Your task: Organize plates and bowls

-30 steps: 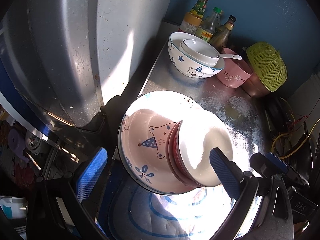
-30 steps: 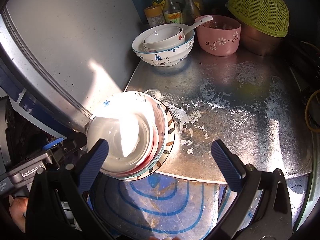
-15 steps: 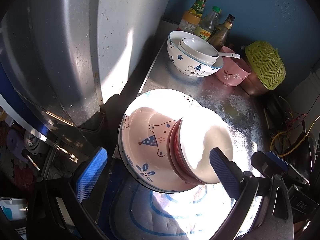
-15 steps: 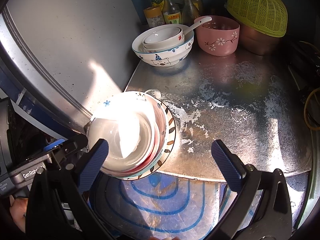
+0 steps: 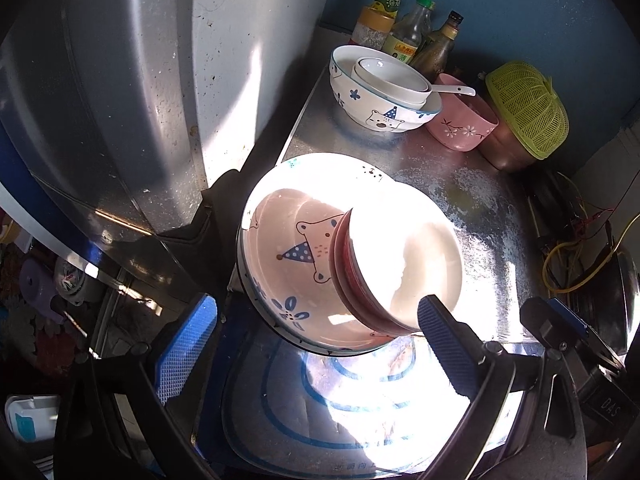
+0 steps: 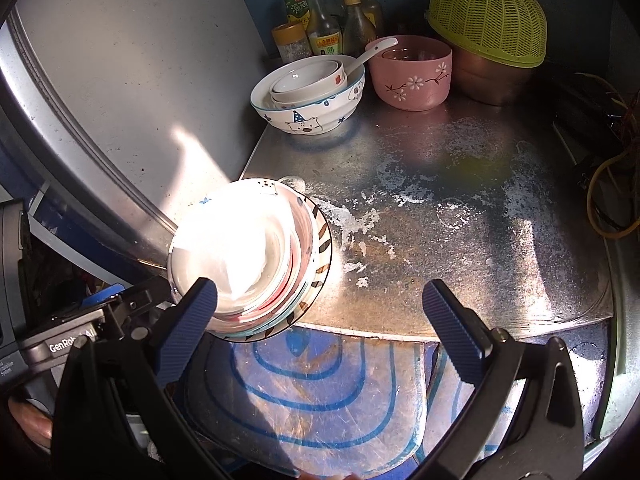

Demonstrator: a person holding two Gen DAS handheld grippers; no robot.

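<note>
A stack of dishes sits at the front left corner of the metal counter [image 6: 460, 208]: a leaf-patterned plate [image 6: 322, 248] at the bottom, a bear-print bowl [image 5: 296, 256] on it, and a red-rimmed white bowl [image 5: 404, 256] nested inside. My left gripper [image 5: 316, 344] is open, its jaws spread wide on either side of the stack's near edge. My right gripper [image 6: 320, 320] is open and empty, just in front of the stack [image 6: 248, 256]. A second bear bowl [image 6: 312, 108] holding smaller white bowls [image 6: 308, 80] stands at the back.
A pink flowered bowl [image 6: 412, 76] with a white spoon [image 6: 376, 50], a green mesh cover [image 6: 488, 16] over a metal pot, and several sauce bottles [image 6: 324, 24] line the back. A grey appliance wall [image 6: 120, 80] rises on the left. Cables [image 6: 608, 200] lie at right. A blue-patterned board [image 6: 320, 392] lies below the counter edge.
Both views have shifted very slightly; the dish stack and both open grippers keep nearly the same places.
</note>
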